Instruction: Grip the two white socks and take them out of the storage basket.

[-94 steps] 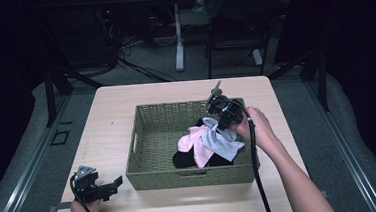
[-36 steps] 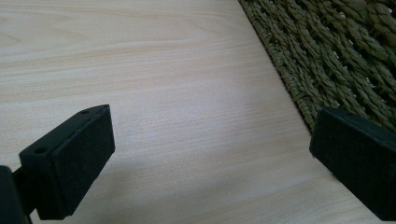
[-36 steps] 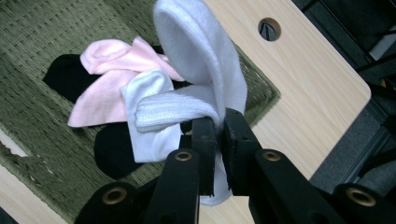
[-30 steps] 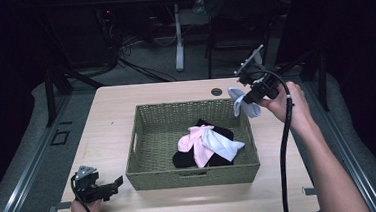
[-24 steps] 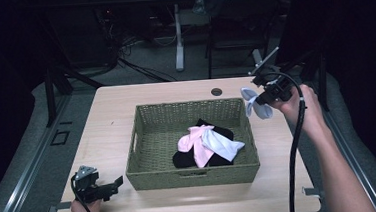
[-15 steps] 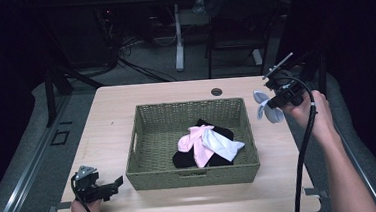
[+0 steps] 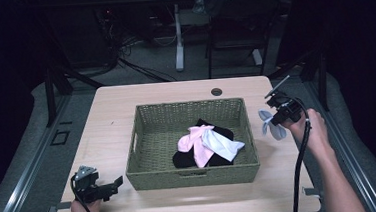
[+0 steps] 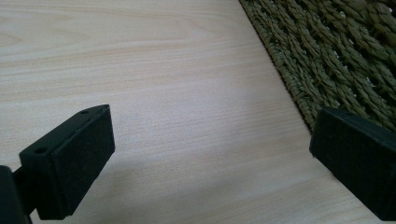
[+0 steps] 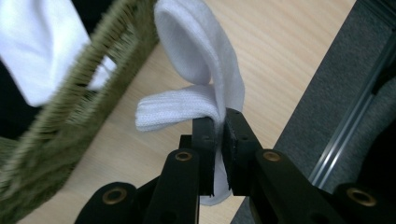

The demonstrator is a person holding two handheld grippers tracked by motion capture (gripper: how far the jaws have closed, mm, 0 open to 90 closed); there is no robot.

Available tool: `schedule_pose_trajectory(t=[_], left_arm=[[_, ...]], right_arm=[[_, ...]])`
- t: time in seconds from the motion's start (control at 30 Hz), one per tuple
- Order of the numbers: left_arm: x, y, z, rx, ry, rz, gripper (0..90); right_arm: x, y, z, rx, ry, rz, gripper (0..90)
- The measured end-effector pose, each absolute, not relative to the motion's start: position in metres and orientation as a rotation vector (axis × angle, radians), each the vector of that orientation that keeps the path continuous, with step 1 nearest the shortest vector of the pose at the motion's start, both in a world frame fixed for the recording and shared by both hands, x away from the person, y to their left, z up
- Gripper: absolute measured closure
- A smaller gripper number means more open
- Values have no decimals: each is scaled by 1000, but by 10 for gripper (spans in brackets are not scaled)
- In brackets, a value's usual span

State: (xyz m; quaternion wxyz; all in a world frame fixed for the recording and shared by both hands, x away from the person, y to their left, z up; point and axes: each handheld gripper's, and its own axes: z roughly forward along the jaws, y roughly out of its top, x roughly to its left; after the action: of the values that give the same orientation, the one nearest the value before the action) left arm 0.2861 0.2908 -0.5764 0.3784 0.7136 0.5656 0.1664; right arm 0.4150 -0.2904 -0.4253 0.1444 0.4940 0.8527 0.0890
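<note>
A woven green basket (image 7: pixel 143 139) stands in the middle of the table and holds a pink sock (image 7: pixel 193 141), a white sock (image 7: pixel 223 144) and black socks (image 7: pixel 223 132). To the right of the basket my right gripper (image 7: pixel 277 120) is shut on another white sock (image 7: pixel 271 125), which hangs folded just above the tabletop. In the right gripper view that white sock (image 9: pixel 205 70) curls up from the closed jaws beside the basket wall (image 9: pixel 70 121). My left gripper (image 7: pixel 112 185) rests open at the table's front left, its fingers (image 8: pixel 70 163) spread over bare wood with nothing between them.
The light wooden table (image 7: pixel 111 111) has a cable hole (image 7: pixel 216 91) behind the basket. Its right edge lies close to my right hand, with grey floor (image 9: pixel 336 84) beyond. Chairs and desk legs stand in the dark behind the table.
My right gripper lifted a white sock out of the basket, carried it to the right past the basket's rim, and has come down toward the table. The left gripper stayed put.
</note>
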Motion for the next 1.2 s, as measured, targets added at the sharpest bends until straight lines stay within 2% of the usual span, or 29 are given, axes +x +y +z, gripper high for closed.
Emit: schedule_pose_trajectory(t=[0.6,0.77,0.83,0.97,1.0,1.07,1.1,1.13,1.2], left_arm=[[286,291,-576,1834,1442,424,3],[286,291,-576,1833,1443,425,3],[286,290,-577,1828,1443,431,3],[286,290,-576,1834,1438,422,3],[286,290,-576,1832,1439,422,3],[286,290,-576,1832,1441,424,3],[286,290,-576,1832,1441,424,3],[286,290,-577,1829,1441,426,3],[286,290,-576,1831,1440,423,3]], right_arm=[[428,-284,-504,1517,2533,214,837],[430,-282,-511,1521,2542,205,802],[430,-282,-509,1499,2556,193,729],[426,-283,-499,1492,2528,217,512],[424,-286,-489,1489,2516,214,414],[421,-289,-479,1490,2498,281,333],[421,-289,-479,1490,2498,281,333],[416,-290,-463,1439,2515,350,274],[414,-290,-456,1432,2520,378,249]])
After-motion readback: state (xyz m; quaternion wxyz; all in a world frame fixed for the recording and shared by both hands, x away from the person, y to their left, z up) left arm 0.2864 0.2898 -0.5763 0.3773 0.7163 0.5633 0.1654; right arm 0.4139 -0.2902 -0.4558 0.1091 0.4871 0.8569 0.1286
